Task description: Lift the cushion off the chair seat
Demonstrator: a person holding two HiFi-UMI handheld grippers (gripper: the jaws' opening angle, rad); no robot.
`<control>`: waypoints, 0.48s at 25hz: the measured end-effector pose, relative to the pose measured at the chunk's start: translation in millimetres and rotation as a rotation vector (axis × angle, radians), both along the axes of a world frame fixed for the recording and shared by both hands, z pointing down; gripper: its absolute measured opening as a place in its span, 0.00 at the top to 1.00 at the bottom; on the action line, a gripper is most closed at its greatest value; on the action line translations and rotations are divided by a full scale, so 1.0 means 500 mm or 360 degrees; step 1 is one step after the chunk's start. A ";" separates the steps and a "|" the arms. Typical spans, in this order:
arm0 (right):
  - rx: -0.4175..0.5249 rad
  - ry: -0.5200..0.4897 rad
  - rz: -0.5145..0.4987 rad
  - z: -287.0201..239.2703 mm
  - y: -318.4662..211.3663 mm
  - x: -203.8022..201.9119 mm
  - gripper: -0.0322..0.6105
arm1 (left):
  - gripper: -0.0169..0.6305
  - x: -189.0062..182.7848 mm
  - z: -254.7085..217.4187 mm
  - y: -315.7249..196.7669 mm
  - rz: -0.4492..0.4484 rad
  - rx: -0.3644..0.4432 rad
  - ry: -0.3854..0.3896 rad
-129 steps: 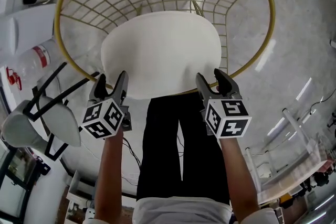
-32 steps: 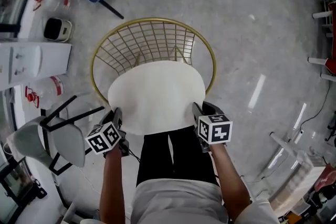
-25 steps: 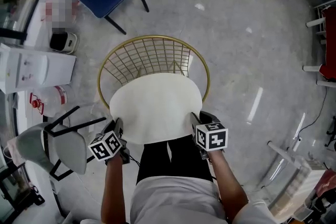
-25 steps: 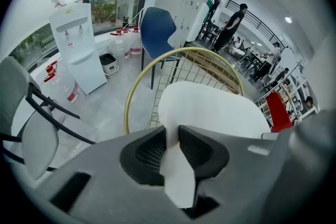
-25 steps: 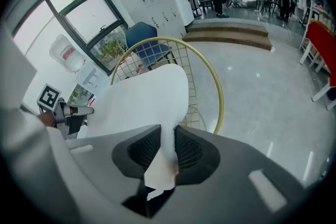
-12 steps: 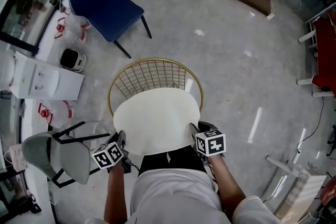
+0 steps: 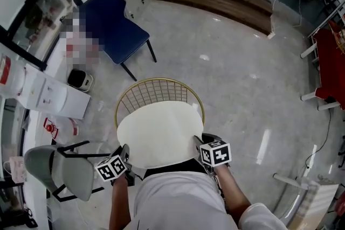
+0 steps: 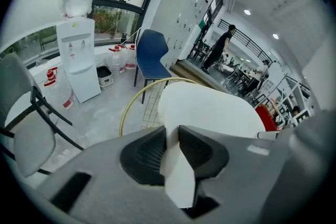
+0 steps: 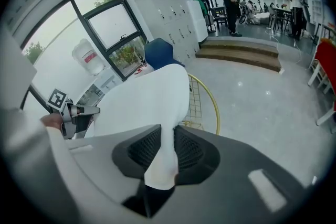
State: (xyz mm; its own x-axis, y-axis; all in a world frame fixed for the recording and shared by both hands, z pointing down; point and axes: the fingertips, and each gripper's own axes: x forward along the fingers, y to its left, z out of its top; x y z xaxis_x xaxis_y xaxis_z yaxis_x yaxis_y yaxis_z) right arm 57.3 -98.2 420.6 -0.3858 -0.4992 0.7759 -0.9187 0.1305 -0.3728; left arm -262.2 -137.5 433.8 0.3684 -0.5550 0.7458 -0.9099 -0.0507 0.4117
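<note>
The round white cushion (image 7: pixel 159 134) hangs above the gold wire chair (image 7: pixel 156 91), held by its near edge on both sides. My left gripper (image 7: pixel 124 152) is shut on the cushion's left rim; in the left gripper view the white edge (image 8: pixel 176 176) is pinched between the dark pads. At the right rim my right gripper (image 7: pixel 198 142) is shut on the cushion as well, and the right gripper view shows the white fabric (image 9: pixel 160 160) squeezed between its pads. The chair's yellow rim (image 9: pixel 212 107) shows below the cushion, while the seat under it is hidden.
A blue chair (image 7: pixel 116 27) stands behind the wire chair. A grey chair (image 7: pixel 59 169) is close on the left, beside a white water dispenser (image 7: pixel 38 89) and water bottles. Wooden steps (image 7: pixel 215 0) lie at the back, and red furniture (image 7: pixel 331 62) stands at the right.
Both grippers have risen together with the cushion pinched in them. The cushion has come up off the chair, and the chair and floor look farther below.
</note>
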 end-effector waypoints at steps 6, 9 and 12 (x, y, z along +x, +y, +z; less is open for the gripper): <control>0.0066 -0.0018 0.0015 -0.041 0.018 0.008 0.83 | 0.85 0.009 -0.041 0.000 0.0023 0.0090 0.0031; 0.0091 -0.0028 0.0025 -0.050 0.018 0.014 0.83 | 0.85 0.013 -0.056 -0.009 0.0037 0.0128 0.0035; 0.0103 -0.0037 0.0026 -0.055 0.019 0.014 0.83 | 0.85 0.017 -0.069 -0.009 0.0041 0.0149 0.0047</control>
State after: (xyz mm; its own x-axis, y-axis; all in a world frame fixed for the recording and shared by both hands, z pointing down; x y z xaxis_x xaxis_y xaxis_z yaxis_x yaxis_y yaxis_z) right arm 64.2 -88.7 393.0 -0.3948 -0.5547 0.7324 -0.9120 0.1400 -0.3856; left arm -253.7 -142.0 399.4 0.4044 -0.6120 0.6796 -0.8954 -0.1137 0.4305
